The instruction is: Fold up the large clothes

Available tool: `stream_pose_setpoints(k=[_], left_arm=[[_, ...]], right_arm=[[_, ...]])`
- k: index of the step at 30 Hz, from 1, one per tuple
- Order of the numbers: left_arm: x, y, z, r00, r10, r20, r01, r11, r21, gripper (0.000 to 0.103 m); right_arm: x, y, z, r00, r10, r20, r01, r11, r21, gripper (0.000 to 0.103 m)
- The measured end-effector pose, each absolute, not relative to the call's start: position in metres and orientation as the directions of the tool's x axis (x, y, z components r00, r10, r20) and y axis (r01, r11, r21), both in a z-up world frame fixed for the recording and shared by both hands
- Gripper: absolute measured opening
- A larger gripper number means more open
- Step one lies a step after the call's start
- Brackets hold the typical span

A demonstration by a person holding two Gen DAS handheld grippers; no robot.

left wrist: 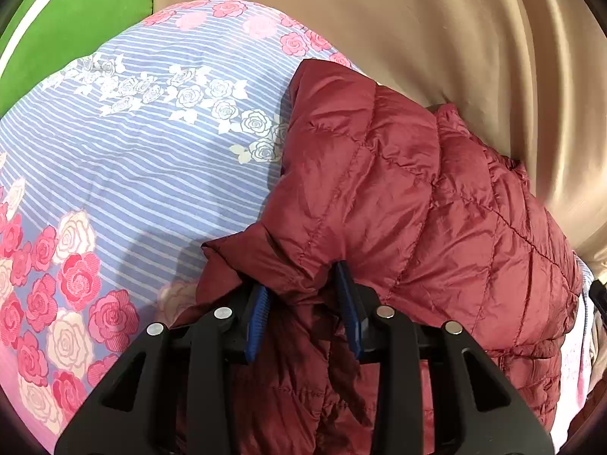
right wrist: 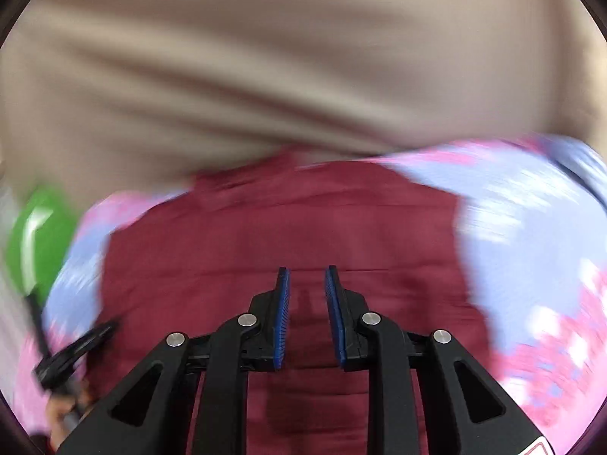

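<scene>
The left gripper clamps a bunched fold of the maroon quilted jacket, jaws partly closed. The right gripper hovers released above it, narrowly parted. The jacket's length runs away from the left wrist camera across the floral bedsheet.

Left wrist view: close, angled down over jacket, bedsheet at 9 o'clock. Right wrist view: blurred, close above same jacket, curtain at 12. Both share bedsheet.

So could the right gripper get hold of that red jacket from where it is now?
Probably yes: the right gripper hangs over the red jacket, jaws slightly apart, nothing between, though that view is blurred.
</scene>
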State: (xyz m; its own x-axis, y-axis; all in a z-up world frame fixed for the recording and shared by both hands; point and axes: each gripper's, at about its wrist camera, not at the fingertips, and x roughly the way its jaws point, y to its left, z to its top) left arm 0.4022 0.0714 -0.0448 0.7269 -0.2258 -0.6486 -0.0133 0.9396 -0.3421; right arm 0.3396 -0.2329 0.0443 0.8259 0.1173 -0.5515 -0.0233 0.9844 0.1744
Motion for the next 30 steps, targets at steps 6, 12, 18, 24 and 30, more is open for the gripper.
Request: stream_pose_setpoints(k=[6, 12, 18, 24, 30], left_arm=[[0.398, 0.075, -0.047, 0.728, -0.234, -0.645, -0.01, 0.936, -0.351, 0.033], [0.398, 0.08, -0.047, 0.729, -0.241, -0.641, -0.008, 0.933, -0.36, 0.034], [0.399, 0.077, -0.045, 0.728, -0.217, -0.651, -0.013, 0.944, -0.33, 0.035], [0.398, 0.079, -0.044, 0.731, -0.219, -0.646, -0.022, 0.939, -0.343, 0.035], [0.398, 0.083, -0.045, 0.735, -0.234, -0.637, -0.025, 0.929, -0.37, 0.034]], right_arm=[[0.383, -0.143, -0.004, 0.735, 0.115, -0.668, -0.175, 0.984, -0.023, 0.017], [0.385, -0.253, -0.009, 0.761, -0.021, -0.648, 0.047, 0.999, 0.023, 0.008], [0.361, -0.345, 0.02, 0.797, -0.061, -0.601, 0.23, 0.951, 0.208, 0.018], [0.38, -0.338, 0.0, 0.732, -0.017, -0.681, 0.196, 0.963, 0.186, 0.015], [0.384, -0.331, 0.012, 0.812, -0.015, -0.583, 0.177, 0.959, 0.222, 0.005]])
